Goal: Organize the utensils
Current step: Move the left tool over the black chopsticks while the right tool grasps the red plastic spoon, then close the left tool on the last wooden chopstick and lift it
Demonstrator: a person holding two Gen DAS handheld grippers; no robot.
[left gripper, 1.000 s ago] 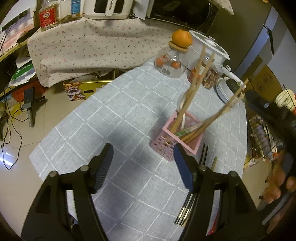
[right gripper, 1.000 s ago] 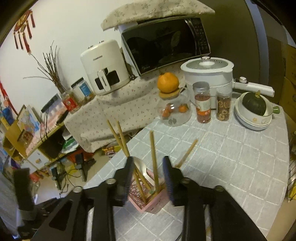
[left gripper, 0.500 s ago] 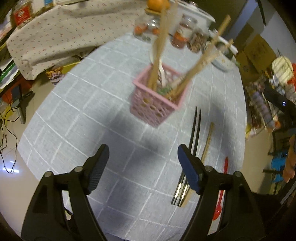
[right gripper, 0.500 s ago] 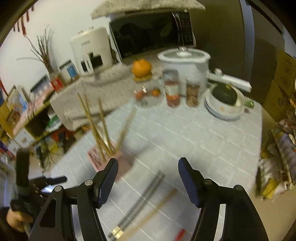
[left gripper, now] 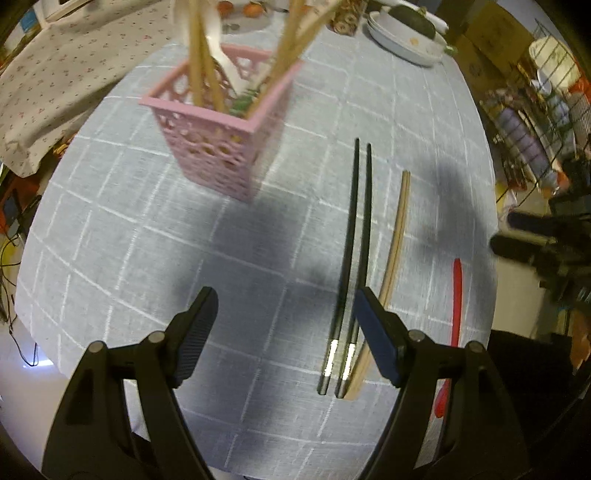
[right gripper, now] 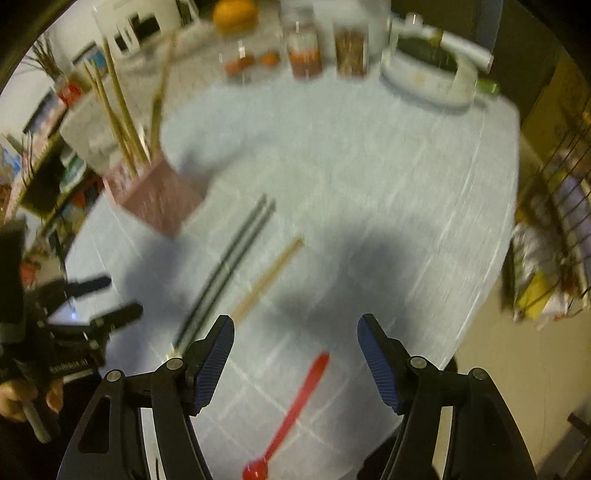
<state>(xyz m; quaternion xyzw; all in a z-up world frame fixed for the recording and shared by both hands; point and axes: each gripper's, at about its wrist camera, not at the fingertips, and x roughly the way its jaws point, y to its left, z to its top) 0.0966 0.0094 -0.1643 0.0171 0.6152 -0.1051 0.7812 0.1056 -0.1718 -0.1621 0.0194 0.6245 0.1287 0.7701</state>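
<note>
A pink lattice basket [left gripper: 218, 155] holds several wooden chopsticks and a white spoon. It also shows blurred in the right wrist view [right gripper: 155, 195]. A pair of black chopsticks [left gripper: 354, 236] and a wooden pair [left gripper: 395, 243] lie side by side on the grey checked cloth. A red spoon [right gripper: 295, 406] lies near the table's front edge, also in the left wrist view [left gripper: 456, 314]. My left gripper [left gripper: 284, 306] is open and empty above the cloth, left of the black chopsticks' ends. My right gripper [right gripper: 295, 336] is open and empty above the red spoon.
Jars [right gripper: 304, 55], an orange [right gripper: 234, 14] and stacked white bowls with a dark squash [right gripper: 428, 70] stand at the table's far side. A wire rack [right gripper: 554, 221] stands right of the table. The round table's edge [left gripper: 491, 206] is close on the right.
Both grippers have dropped toward the table and pulled back from the basket. The right gripper has opened wide and now hangs over the red spoon.
</note>
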